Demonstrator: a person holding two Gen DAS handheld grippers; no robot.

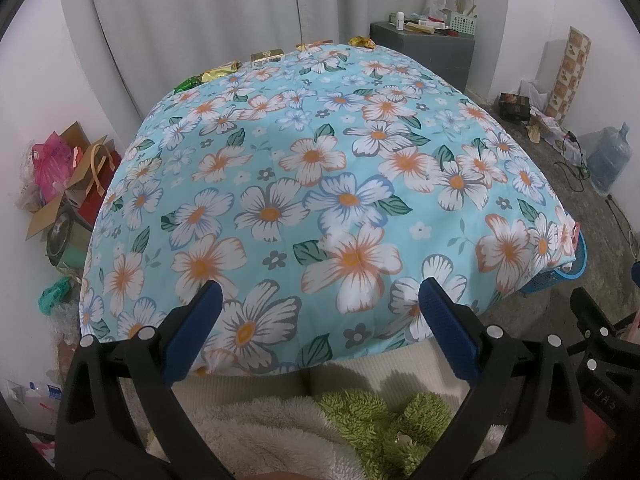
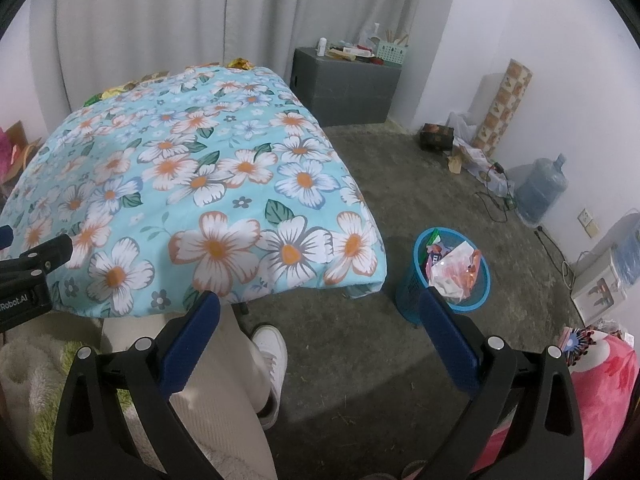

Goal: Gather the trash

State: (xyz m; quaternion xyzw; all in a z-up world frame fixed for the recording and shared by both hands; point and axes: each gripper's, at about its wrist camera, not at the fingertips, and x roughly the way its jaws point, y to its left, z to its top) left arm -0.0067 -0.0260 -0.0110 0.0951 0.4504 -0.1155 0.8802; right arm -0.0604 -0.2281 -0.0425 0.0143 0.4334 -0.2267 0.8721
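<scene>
1. Left gripper (image 1: pixel 320 296) jaws apart, empty, hovering over the near edge of the floral-covered counter (image 1: pixel 320 184).
2. Right gripper (image 2: pixel 320 308) jaws apart, empty, off the counter's right near corner, above bare floor (image 2: pixel 360 208).
3. Trash wrappers (image 1: pixel 218 75) line the counter's far edge, with a small box (image 1: pixel 267 57); exact count unclear, probably five.
4. Blue bin (image 2: pixel 448 280) stands on the floor just right of the counter's near corner, already holding trash.
5. Counter middle bare; open floor right of the counter.
</scene>
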